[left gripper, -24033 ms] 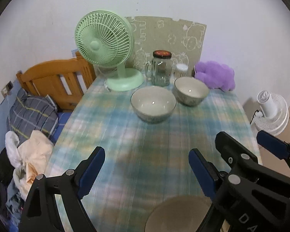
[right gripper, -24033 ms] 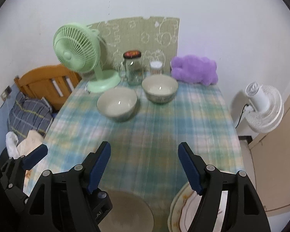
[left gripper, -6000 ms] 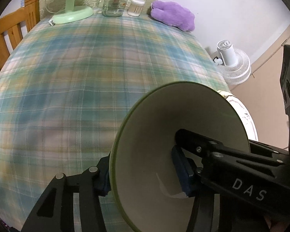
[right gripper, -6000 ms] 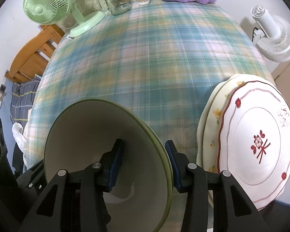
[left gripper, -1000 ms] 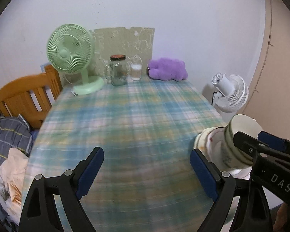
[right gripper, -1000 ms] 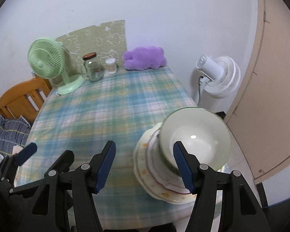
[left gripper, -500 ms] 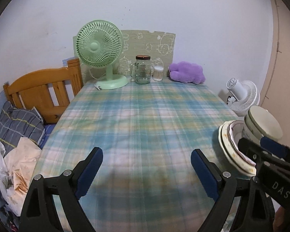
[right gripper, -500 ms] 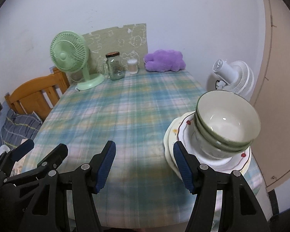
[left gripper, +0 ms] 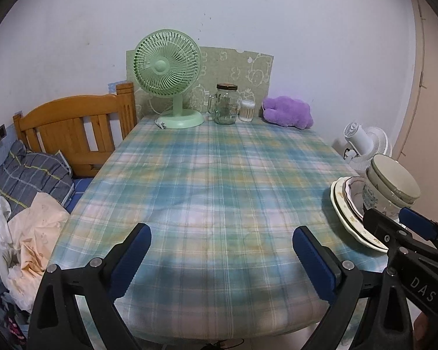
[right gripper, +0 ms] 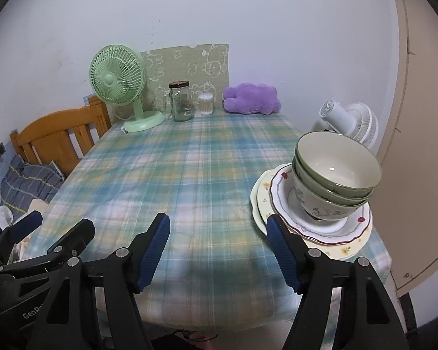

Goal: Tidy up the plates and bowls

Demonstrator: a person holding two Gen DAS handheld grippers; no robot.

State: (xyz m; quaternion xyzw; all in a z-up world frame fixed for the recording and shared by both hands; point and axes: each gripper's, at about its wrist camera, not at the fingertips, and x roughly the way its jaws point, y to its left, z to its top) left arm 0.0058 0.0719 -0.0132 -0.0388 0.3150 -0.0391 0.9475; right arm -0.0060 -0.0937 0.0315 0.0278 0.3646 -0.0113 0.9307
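Three bowls (right gripper: 334, 175) sit nested on two stacked plates (right gripper: 315, 233) at the right near edge of the plaid tabletop (right gripper: 189, 175), while two fans are about: a green fan (right gripper: 118, 84) at the far end and a white fan (right gripper: 350, 122) beyond the right edge. The left tool (left gripper: 222, 258) and right tool (right gripper: 217, 250) both hover with jaws spread wide, gripping nothing. Only the right wrist view looks into the top bowl; only the left shows crumpled clothes (left gripper: 29, 233) beside the wooden bed frame (left gripper: 73, 128).
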